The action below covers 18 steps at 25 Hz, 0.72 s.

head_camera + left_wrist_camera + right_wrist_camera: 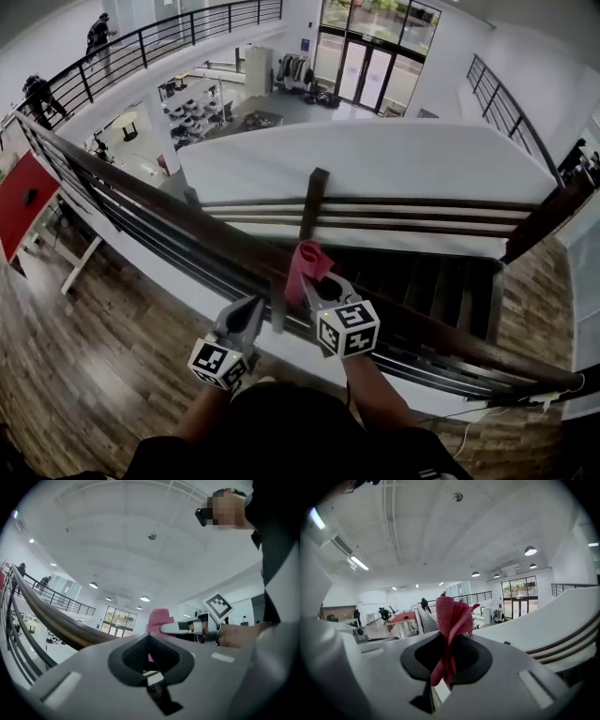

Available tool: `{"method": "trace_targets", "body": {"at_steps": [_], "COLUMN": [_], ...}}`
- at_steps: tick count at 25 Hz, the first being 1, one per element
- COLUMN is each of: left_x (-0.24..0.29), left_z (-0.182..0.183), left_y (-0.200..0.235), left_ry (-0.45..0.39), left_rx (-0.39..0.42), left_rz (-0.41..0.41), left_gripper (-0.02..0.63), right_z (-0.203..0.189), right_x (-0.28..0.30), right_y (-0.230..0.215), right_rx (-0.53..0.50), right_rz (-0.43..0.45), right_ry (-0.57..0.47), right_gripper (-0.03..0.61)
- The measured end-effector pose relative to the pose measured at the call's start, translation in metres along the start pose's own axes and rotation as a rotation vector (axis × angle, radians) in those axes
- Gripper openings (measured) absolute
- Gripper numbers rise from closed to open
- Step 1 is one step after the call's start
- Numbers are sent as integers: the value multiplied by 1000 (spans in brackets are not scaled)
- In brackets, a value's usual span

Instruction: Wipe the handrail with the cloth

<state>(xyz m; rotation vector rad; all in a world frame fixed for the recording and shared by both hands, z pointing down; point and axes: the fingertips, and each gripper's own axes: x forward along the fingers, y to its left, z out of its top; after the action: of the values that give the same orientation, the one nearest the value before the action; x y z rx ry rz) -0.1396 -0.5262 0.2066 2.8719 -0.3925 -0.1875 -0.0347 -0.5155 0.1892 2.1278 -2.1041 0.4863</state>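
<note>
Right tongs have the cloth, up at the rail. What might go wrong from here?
1. The right tongs pinch the red cloth only by a narrow bunch, and most of it stands free above them. Drag along the handrail may pull it out, and it would likely drop to the lower floor beyond.
2. Bunched like this, the cloth may meet the handrail with only a small patch and leave strips unwiped.

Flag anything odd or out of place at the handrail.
Nothing looks spilled or damaged. One oddity: the cloth, pinched in the right gripper, sticks up bunched instead of lying flat on the handrail.
</note>
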Motion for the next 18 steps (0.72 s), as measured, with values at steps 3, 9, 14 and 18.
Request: {"method": "trace_targets", "body": {"at_steps": [3, 9, 14, 18], "left_x": [7, 9, 14, 18], "left_z": [2, -11, -19, -32], "left_y": [10, 16, 18, 20], "left_ry": [4, 36, 71, 152], "left_rx": [-15, -59, -95, -54], "left_rz": [-33, -102, -142, -143], "left_gripper": [0, 0, 0, 0], "right_z": [-7, -27, -29, -26], "right_x": [11, 20, 17, 13], "right_y": [-2, 0, -5, -4], "right_rx": [-97, -295, -351, -379], "right_rz": [-70, -161, -234, -294], "right_ry": [74, 259, 330, 335], "right_gripper": [41, 41, 41, 43]}}
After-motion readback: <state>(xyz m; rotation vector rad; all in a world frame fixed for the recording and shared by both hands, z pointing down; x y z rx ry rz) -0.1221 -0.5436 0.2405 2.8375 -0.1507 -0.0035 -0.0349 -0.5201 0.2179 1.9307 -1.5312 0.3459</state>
